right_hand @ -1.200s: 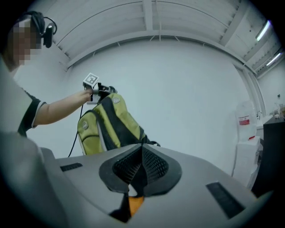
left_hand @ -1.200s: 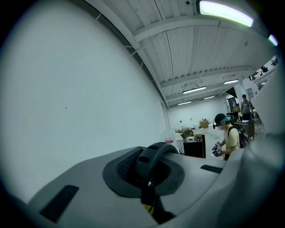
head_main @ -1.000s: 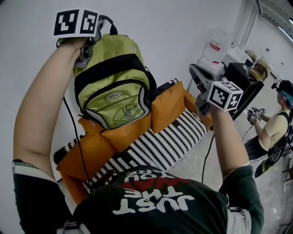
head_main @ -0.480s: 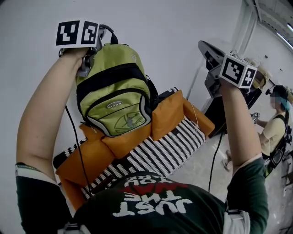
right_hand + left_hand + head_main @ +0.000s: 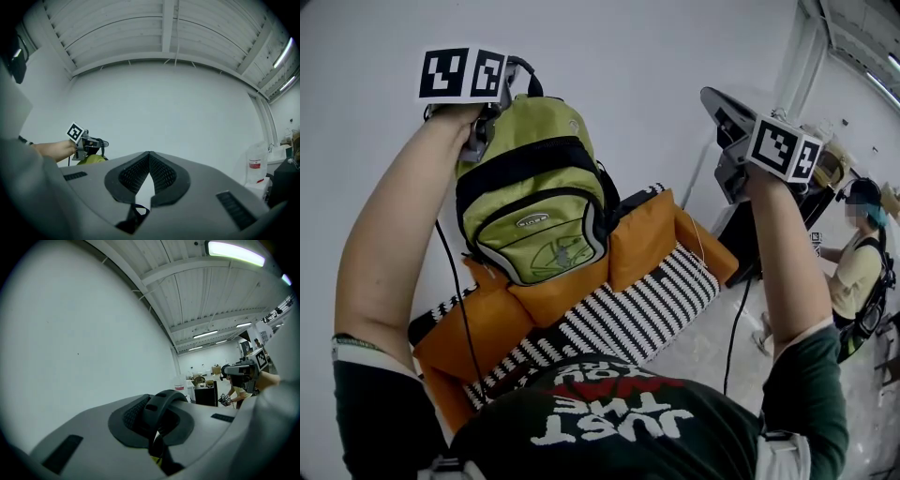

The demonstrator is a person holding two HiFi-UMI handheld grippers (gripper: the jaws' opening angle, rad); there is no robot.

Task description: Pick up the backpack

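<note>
Head view: backpack (image 5: 534, 192) hangs clear beneath left claw (image 5: 502, 84), above sofa (image 5: 647, 300), carried by its top loop alone. Likely risk: a swing or jolt works the loop out of the pinch and the backpack drops onto the sofa. Left gripper view: jaws clamped tight on the black loop (image 5: 161, 411), backpack straight below. Right gripper view: right claw (image 5: 149, 176) raised, jaws together on nothing, backpack well off to its left.

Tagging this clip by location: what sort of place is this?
Probably an indoor lab or workshop hall: ribbed ceiling with strip lights, bare white wall, a second person working nearby.
</note>
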